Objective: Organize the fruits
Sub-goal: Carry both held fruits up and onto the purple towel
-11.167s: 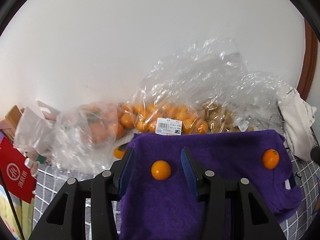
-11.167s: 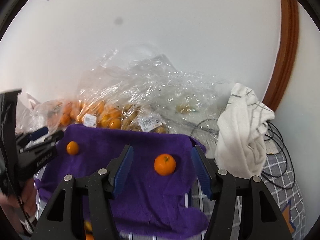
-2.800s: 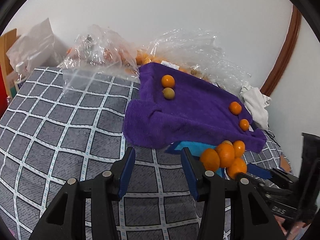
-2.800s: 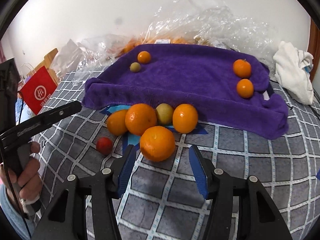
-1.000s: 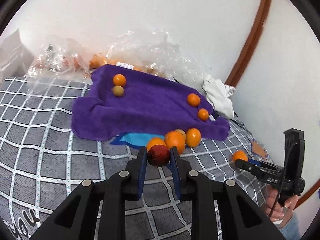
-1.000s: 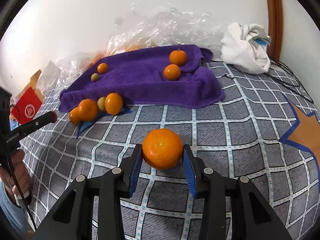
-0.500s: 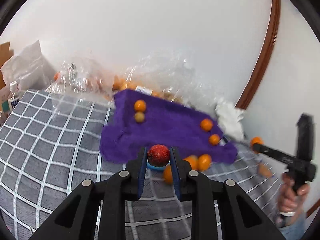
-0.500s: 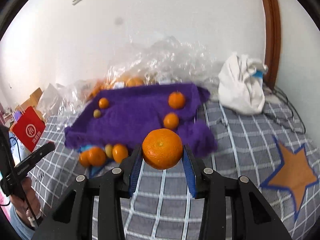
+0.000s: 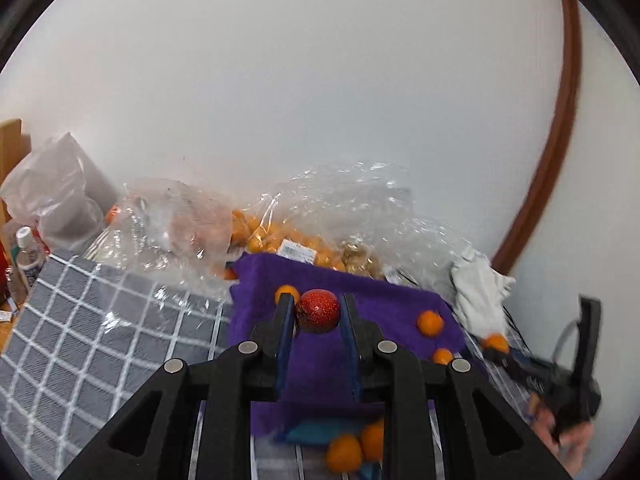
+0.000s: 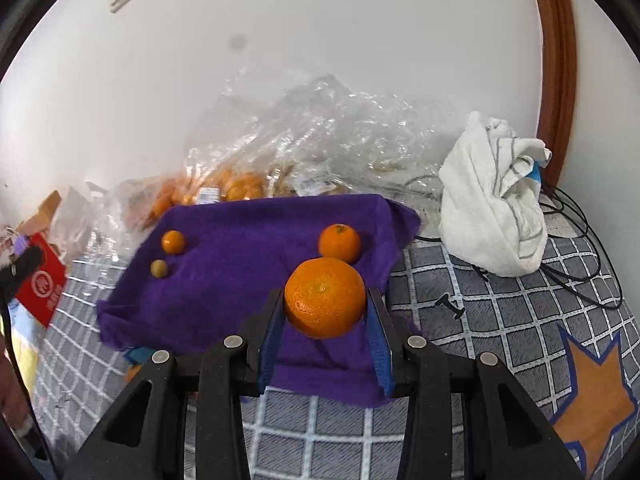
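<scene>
Fruits first, left wrist view: small red fruit [image 9: 318, 311] is pinched between the jaws of the left gripper [image 9: 317, 312], which are nearly fully closed on it, pads pressing both sides; it hangs above the near part of the purple towel [image 9: 384, 292], approx beside a small orange [image 9: 286, 293] lying on the far-left corner. Two more small oranges [image 9: 430, 322] sit toward the towel's right edge, and a few wait off the towel at bottom. To do this step well, I'd say: keep the squeeze steady, carry low over the cloth, set it down next to the left group w/o bumping it, then open slowly so it doesn't roll. Red fruit is near-round, so no real long axis; which way its stem end points I can't tell. Right wrist view: big orange [image 10: 325, 297] is clamped in the right gripper [image 10: 325, 312], jaws partly closed on its sides, held over the towel's near-right part, just in front of a medium orange [image 10: 339, 242]. Its stem dimple faces up and toward the camera; slightly flattened ball, so its wide axis runs across the jaws. Place beside that orange, not on the fold at the towel edge, prob. risk of rolling off.
</scene>
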